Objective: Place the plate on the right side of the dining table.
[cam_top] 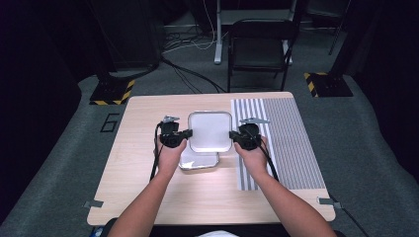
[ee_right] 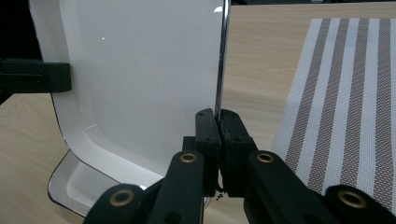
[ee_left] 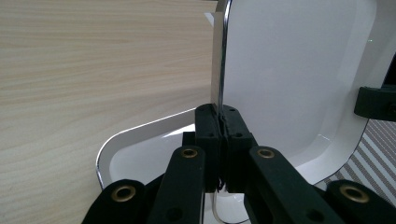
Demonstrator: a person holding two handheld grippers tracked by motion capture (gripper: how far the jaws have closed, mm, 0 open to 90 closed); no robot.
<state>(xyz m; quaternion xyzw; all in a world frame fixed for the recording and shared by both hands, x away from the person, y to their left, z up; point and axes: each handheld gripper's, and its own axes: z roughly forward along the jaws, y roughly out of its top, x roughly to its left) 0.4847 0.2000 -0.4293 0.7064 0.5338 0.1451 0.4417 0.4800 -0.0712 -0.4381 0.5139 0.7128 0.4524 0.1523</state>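
A white rectangular metal tray (cam_top: 210, 130) is held up between both grippers, above the wooden table. My left gripper (cam_top: 184, 134) is shut on the tray's left rim (ee_left: 219, 70), the jaws clamped on the thin metal edge. On the opposite side, my right gripper (cam_top: 234, 135) is shut on the right rim (ee_right: 223, 60). A second, similar tray (cam_top: 198, 161) lies flat on the table below and nearer to the person, partly covered by the held one; its corner shows in the left gripper view (ee_left: 135, 154) and in the right gripper view (ee_right: 70, 186).
A grey-and-white striped placemat (cam_top: 284, 143) covers the table's right side. The light wooden table (cam_top: 138, 143) is bare on its left part. A black folding chair (cam_top: 259, 47) stands beyond the far edge, with cables on the floor.
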